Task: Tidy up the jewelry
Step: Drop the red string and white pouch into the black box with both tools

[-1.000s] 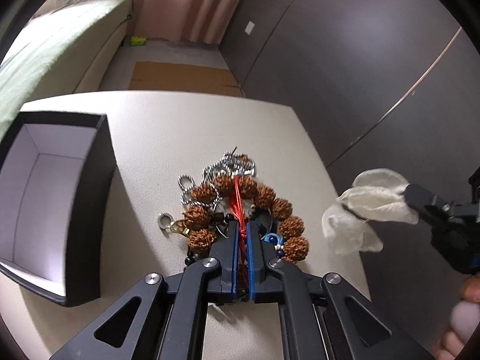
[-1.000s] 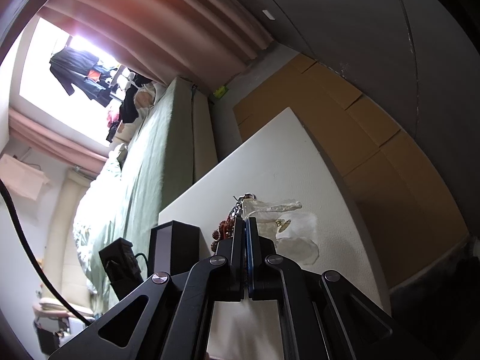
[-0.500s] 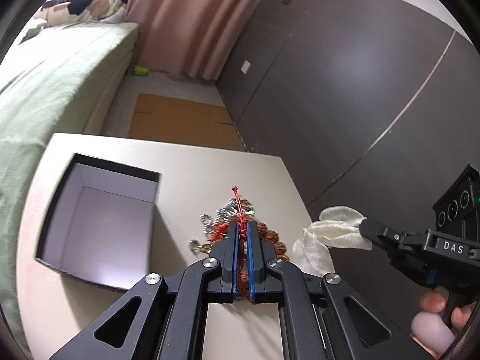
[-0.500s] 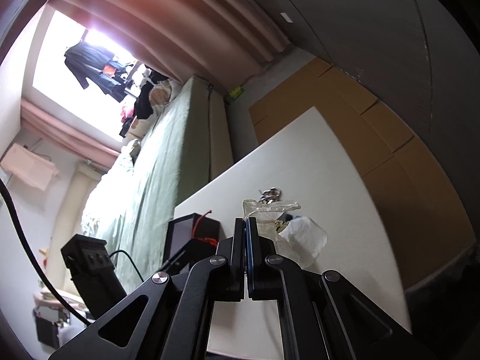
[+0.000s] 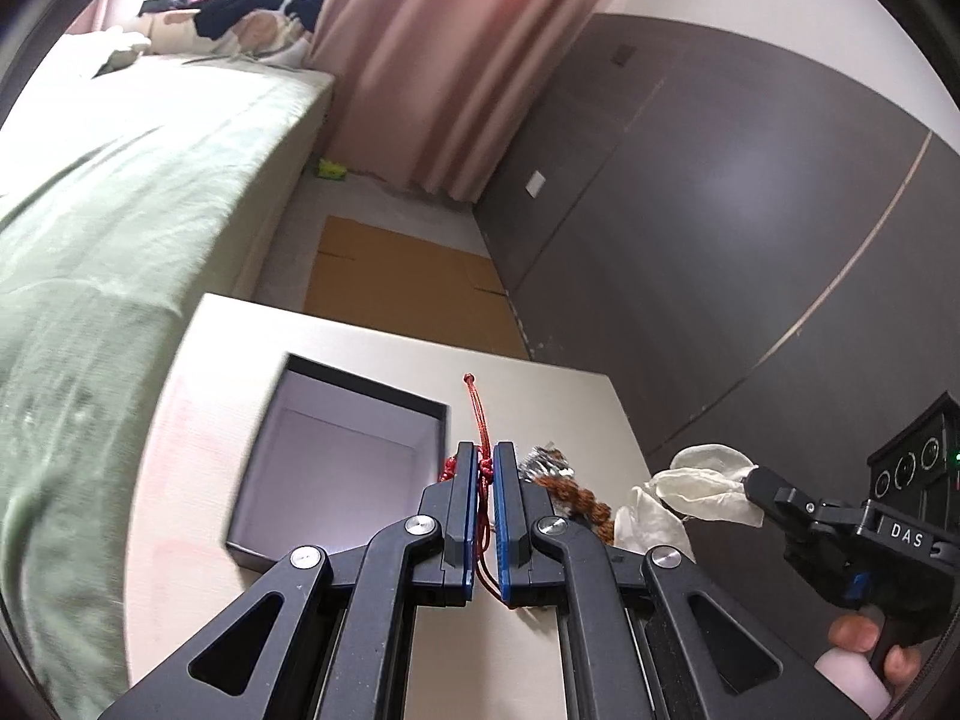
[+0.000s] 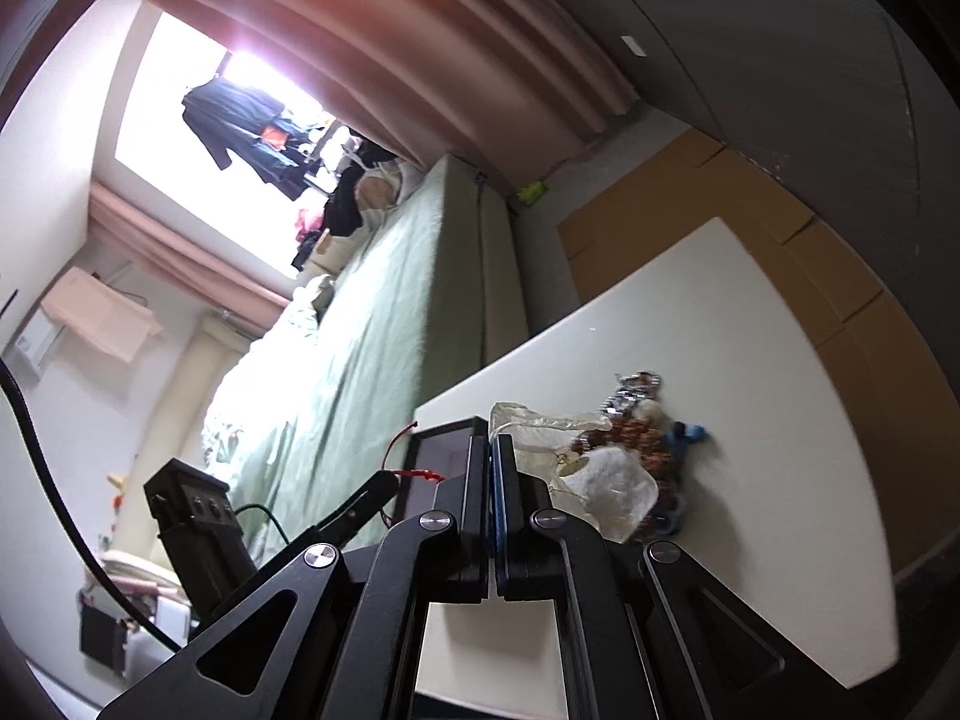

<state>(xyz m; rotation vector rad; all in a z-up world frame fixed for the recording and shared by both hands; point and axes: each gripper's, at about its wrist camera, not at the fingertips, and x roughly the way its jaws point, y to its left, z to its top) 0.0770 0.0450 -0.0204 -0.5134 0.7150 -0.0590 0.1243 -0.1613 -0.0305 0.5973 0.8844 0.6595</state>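
The big white table [image 5: 384, 348] is under both my grippers. Past it, on my left, is the long bed with the green cover [image 5: 120, 192].

Just to the left of my left gripper [image 5: 485, 510] sits the open black box with a pale inside [image 5: 336, 462]. My left gripper is squeezed tight on a thin red cord [image 5: 474, 414]. The cord pokes up past the tips, and its tail hangs down between the blue pads. I think this cord belongs to the brown bumpy bead bracelet [image 5: 576, 495], which lies just right of my left gripper, next to a little heap of silver chain [image 5: 543, 459].

My right gripper [image 6: 491, 510] is shut on a crinkly see-through bag [image 6: 540, 426]. The bag sticks out to the right of the tips, above the beads and a small blue bead [image 6: 690, 433] on the table.

What could go wrong? The red cord is thin and slippery, so it could slide out of my pads and the bracelet would drop. The beads lie against the silver chain, so the chain could get dragged along too. The wall of the black box stands close by my left gripper, so the hanging beads might bump it and miss the inside. The bag in my right gripper hangs near the heap and could catch on it.
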